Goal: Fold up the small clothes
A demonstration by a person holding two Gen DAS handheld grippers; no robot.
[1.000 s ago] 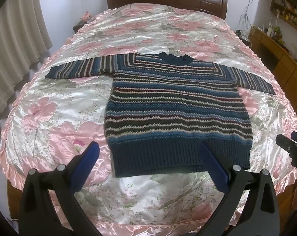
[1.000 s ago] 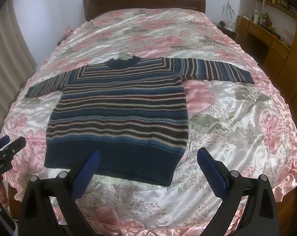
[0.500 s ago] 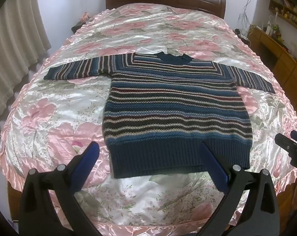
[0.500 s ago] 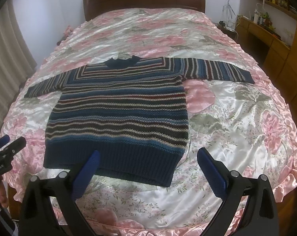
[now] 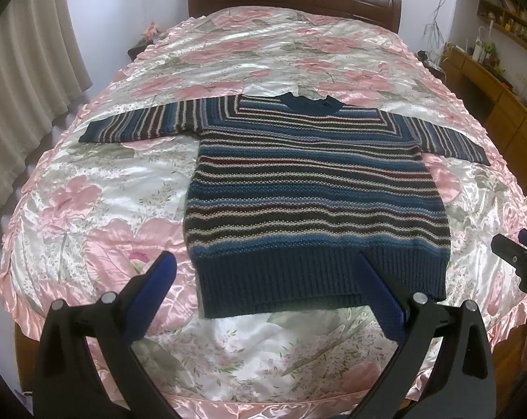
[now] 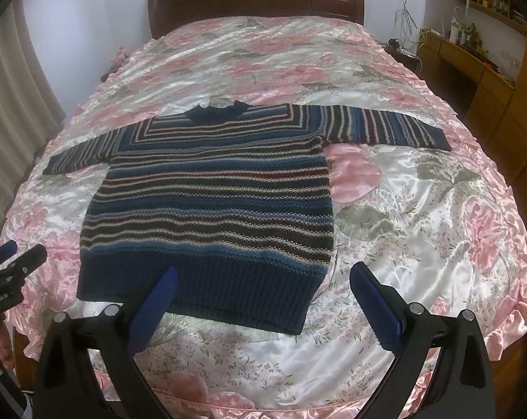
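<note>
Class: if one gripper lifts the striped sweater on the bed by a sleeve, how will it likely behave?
The sweater is a chunky knit lying limp and flat, so it would probably droop and stretch rather than hold shape. It looks fairly heavy for its size. The bedspread is glossy satin, so pushing may slide the sweater instead of creasing it.

A dark wooden headboard [image 5: 295,3] meets a pale wall, curtains [image 5: 29,80] left, wooden desk [image 5: 487,83] right.
</note>
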